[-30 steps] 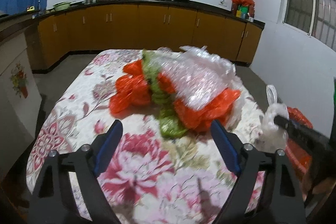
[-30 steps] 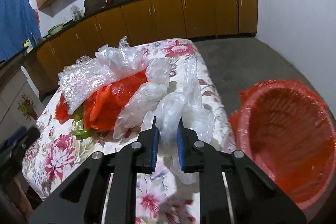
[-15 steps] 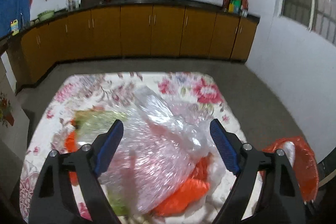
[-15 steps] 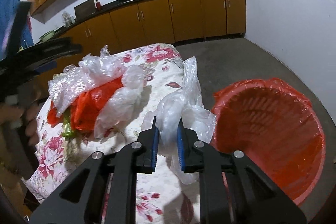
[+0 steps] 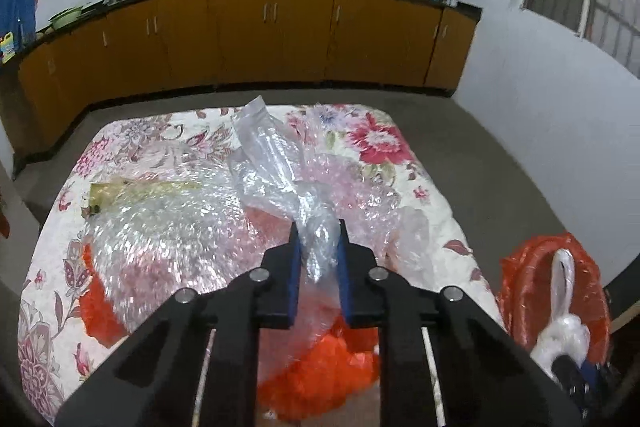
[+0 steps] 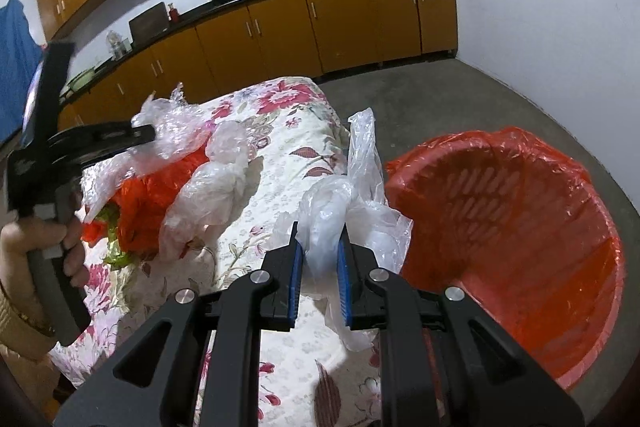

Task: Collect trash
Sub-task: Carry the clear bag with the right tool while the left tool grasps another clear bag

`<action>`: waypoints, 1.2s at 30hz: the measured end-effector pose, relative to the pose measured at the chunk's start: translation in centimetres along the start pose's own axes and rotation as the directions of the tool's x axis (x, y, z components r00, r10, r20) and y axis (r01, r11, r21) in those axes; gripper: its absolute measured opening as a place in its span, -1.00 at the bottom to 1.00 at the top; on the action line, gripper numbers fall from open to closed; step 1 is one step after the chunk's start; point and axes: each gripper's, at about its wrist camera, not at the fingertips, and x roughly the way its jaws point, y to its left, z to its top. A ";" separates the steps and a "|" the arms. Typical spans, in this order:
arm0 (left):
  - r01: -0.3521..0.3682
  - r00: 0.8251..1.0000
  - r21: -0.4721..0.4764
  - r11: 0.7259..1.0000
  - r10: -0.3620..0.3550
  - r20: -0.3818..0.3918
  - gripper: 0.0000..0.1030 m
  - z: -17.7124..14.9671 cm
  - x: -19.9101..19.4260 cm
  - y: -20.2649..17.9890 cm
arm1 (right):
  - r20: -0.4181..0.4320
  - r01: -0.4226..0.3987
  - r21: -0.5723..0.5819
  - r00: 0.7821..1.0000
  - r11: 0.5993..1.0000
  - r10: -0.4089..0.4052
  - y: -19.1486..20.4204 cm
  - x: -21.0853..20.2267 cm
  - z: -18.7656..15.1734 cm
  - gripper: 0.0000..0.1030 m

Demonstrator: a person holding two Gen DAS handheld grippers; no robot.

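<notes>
A pile of plastic trash lies on the floral tablecloth [image 5: 376,139]: bubble wrap [image 5: 168,227], clear plastic film [image 5: 272,163] and orange bags [image 5: 320,379]. My left gripper [image 5: 318,239] is shut on a twist of the clear film on top of the pile; it also shows in the right wrist view [image 6: 148,135]. My right gripper [image 6: 318,239] is shut on a white plastic bag [image 6: 360,195] and holds it at the table's right edge, beside the orange bin [image 6: 520,227]. The bag and bin also show in the left wrist view, the bag [image 5: 564,327] over the bin [image 5: 520,275].
The bin is lined with an orange bag and stands on the grey floor right of the table. Another crumpled white bag [image 6: 216,183] lies on the cloth. Brown kitchen cabinets [image 5: 272,39] run along the back wall, with woks on the counter.
My left gripper rose over the pile, came down on the clear film and shut on it. My right gripper carried the white bag rightwards to the bin's rim.
</notes>
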 end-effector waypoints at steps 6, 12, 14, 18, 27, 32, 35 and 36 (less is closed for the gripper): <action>0.052 0.997 0.026 0.998 -0.054 0.056 -0.70 -0.2 -3.5 0.5 | 0.031 -0.003 0.006 1.000 1.000 0.003 -0.2 -1.7 0.1 -0.68; 0.097 0.991 0.048 0.994 -0.101 0.087 -0.70 -0.2 -6.7 0.1 | 0.064 0.005 0.005 0.998 1.000 -0.005 -0.5 -3.8 0.3 -0.68; 0.124 0.987 0.067 0.990 -0.130 0.093 -0.70 -0.3 -7.7 -0.6 | 0.072 0.015 0.006 0.997 1.000 -0.016 -1.0 -4.5 0.3 -0.68; 0.194 0.975 0.106 0.975 -0.203 0.091 -0.70 -0.9 -9.3 -3.0 | 0.090 0.048 0.019 0.995 0.999 -0.050 -2.5 -5.8 0.3 -0.68; 0.385 0.917 0.190 0.903 -0.397 0.029 -0.70 -3.3 -10.5 -10.4 | 0.141 0.130 0.112 0.979 0.985 -0.146 -7.4 -9.0 1.2 -0.68; 0.464 0.883 0.199 0.863 -0.468 -0.027 -0.70 -4.7 -9.4 -13.9 | 0.154 0.146 0.146 0.974 0.978 -0.169 -8.9 -9.5 1.5 -0.68; 0.488 0.871 0.208 0.848 -0.488 -0.054 -0.70 -5.4 -8.9 -15.6 | 0.154 0.144 0.164 0.973 0.976 -0.170 -9.6 -9.5 1.7 -0.69; 0.493 0.869 0.209 0.845 -0.492 -0.062 -0.70 -5.7 -8.6 -15.9 | 0.154 0.144 0.169 0.973 0.975 -0.171 -9.7 -9.4 1.7 -0.69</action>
